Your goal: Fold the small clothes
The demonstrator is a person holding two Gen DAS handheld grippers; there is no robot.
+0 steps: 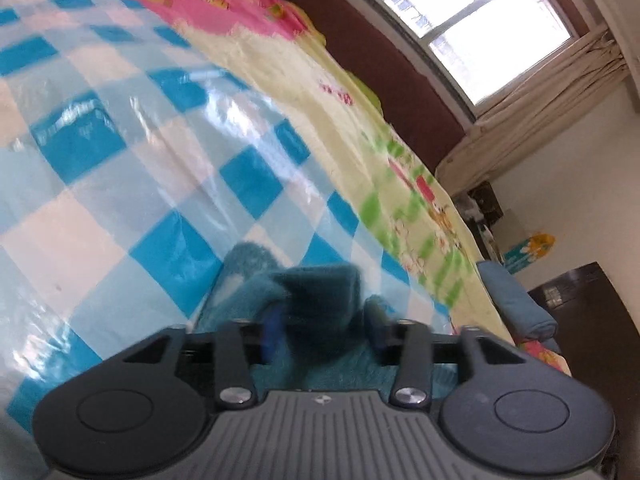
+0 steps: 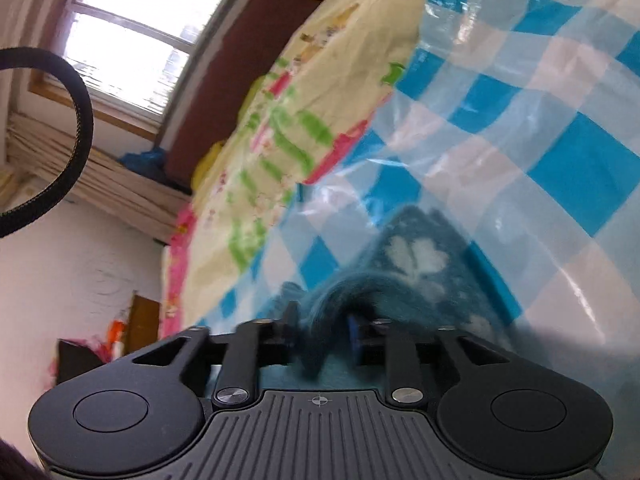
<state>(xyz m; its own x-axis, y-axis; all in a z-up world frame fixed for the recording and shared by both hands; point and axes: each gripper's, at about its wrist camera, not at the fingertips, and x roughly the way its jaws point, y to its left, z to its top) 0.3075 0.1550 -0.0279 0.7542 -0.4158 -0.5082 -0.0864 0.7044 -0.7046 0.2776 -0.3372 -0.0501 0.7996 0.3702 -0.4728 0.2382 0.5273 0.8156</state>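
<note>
A small fuzzy teal garment [image 1: 248, 264] lies on a blue-and-white checked plastic sheet [image 1: 120, 184]. In the left wrist view a raised fold of it stands between the fingers of my left gripper [image 1: 325, 324]. The jaws are apart and the pads do not visibly press the cloth. In the right wrist view the same teal garment [image 2: 416, 264] shows white clover shapes. A hump of it rises between the fingers of my right gripper [image 2: 323, 326], which also stands open around it. Both views are motion-blurred near the fingertips.
The checked sheet [image 2: 540, 128] covers a bed with a yellow flowered bedsheet [image 1: 404, 184] and a pink patterned blanket [image 1: 224, 4]. Beyond stand a brown headboard [image 1: 392, 76], a window [image 1: 480, 20] and curtains. A blue roll [image 1: 516, 300] lies at the bed's edge. A black cable loop [image 2: 82, 120] hangs at left.
</note>
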